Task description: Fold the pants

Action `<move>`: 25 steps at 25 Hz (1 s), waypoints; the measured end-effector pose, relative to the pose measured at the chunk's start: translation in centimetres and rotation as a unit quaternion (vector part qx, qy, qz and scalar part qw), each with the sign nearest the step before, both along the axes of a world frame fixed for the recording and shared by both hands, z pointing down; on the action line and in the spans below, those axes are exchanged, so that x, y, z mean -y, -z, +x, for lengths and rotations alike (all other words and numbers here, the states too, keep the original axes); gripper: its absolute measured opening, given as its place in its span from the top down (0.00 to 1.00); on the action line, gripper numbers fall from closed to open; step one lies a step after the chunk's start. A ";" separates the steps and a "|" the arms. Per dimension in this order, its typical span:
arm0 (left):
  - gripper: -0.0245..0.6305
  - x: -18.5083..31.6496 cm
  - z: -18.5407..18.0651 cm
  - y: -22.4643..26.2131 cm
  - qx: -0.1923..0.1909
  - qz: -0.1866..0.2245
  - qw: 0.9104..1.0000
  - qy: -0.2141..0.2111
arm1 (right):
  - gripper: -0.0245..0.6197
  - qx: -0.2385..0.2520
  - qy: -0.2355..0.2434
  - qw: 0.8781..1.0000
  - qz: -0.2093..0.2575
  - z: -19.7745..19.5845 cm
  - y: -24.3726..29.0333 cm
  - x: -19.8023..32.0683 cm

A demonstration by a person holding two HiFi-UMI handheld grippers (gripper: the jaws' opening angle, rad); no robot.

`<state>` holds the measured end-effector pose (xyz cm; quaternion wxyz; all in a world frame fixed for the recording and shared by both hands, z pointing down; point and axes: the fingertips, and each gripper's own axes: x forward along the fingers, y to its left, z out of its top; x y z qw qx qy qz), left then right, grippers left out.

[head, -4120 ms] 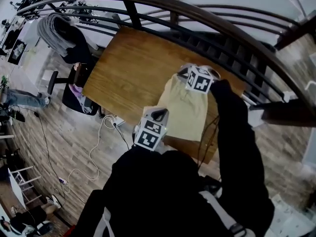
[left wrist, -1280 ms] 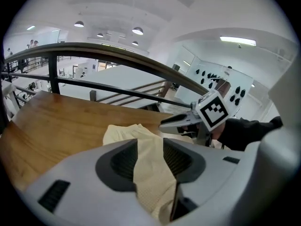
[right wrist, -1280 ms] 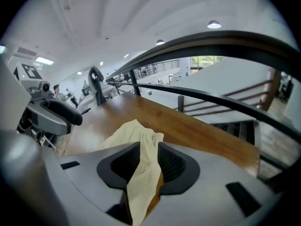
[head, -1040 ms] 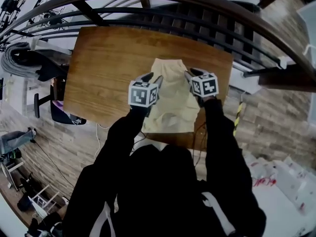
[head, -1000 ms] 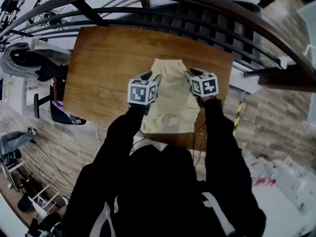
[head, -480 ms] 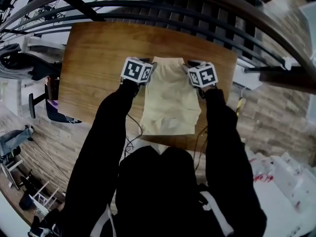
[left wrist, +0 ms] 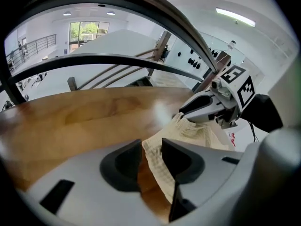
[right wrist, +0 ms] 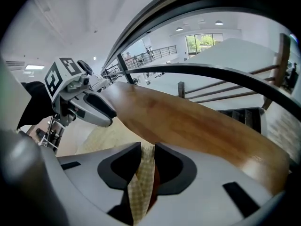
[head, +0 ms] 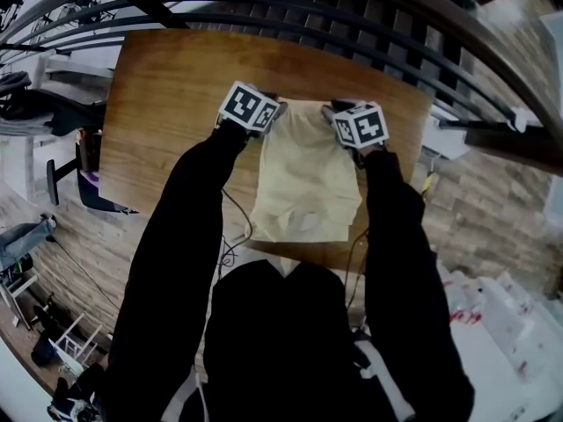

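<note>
Cream pants (head: 303, 178) lie folded in a long rectangle on the wooden table (head: 176, 95), reaching close to its near edge. My left gripper (head: 271, 110) is at their far left corner. In the left gripper view that corner (left wrist: 153, 147) sits between the closing jaws (left wrist: 151, 147), against one pad, with bare wood showing beside the other. My right gripper (head: 334, 114) is at the far right corner. In the right gripper view its jaws (right wrist: 147, 152) pinch a doubled edge of the cloth (right wrist: 141, 182). Each gripper sees the other across the pants.
A dark curved railing (head: 352, 16) runs just behind the table's far edge. The person's black sleeves reach over the near edge. A cable (head: 230, 236) hangs below the table's front, and an office chair (head: 66, 178) stands off its left end.
Both grippers have moved from the middle of the pants out to the far corners and sunk toward the table. The left one has rolled as it went.
</note>
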<state>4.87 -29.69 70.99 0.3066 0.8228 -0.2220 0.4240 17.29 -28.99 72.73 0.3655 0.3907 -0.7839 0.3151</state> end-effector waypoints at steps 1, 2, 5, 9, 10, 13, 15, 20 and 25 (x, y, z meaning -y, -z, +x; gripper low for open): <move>0.77 0.0 0.0 -0.3 0.003 -0.002 1.000 -0.006 | 0.83 -0.001 -0.001 1.000 -0.001 0.0 -0.2 0.1; 0.79 0.1 0.0 -0.5 0.005 -0.004 1.000 -0.011 | 0.85 -0.002 -0.001 1.000 -0.002 0.0 -0.3 0.1; 0.85 0.5 0.5 -0.7 0.002 -0.011 1.000 -0.012 | 0.91 -0.001 0.009 1.000 -0.004 0.2 -0.4 0.5; 0.88 0.4 1.7 0.5 -0.002 0.003 1.000 -0.024 | 0.92 0.013 0.021 1.000 0.006 1.1 0.5 0.4; 0.88 0.1 1.7 0.8 -0.003 0.009 1.000 -0.028 | 0.92 0.015 0.025 1.000 0.010 1.1 0.7 0.2; 0.88 -0.4 1.5 1.9 -0.001 0.028 0.999 -0.040 | 0.92 0.016 0.039 0.999 0.021 0.8 1.6 -0.2; 0.88 -0.8 1.0 2.7 0.002 0.041 0.998 -0.048 | 0.92 0.015 0.048 0.998 0.029 0.1 2.5 -0.5; 0.88 -2.3 0.1 4.9 0.004 0.074 0.996 -0.058 | 0.92 0.011 0.069 0.996 0.050 -1.0 4.9 -2.1; 0.88 -4.5 0.0 6.9 0.016 0.100 0.992 -0.076 | 0.92 -0.004 0.096 0.993 0.064 -1.1 7.4 -4.2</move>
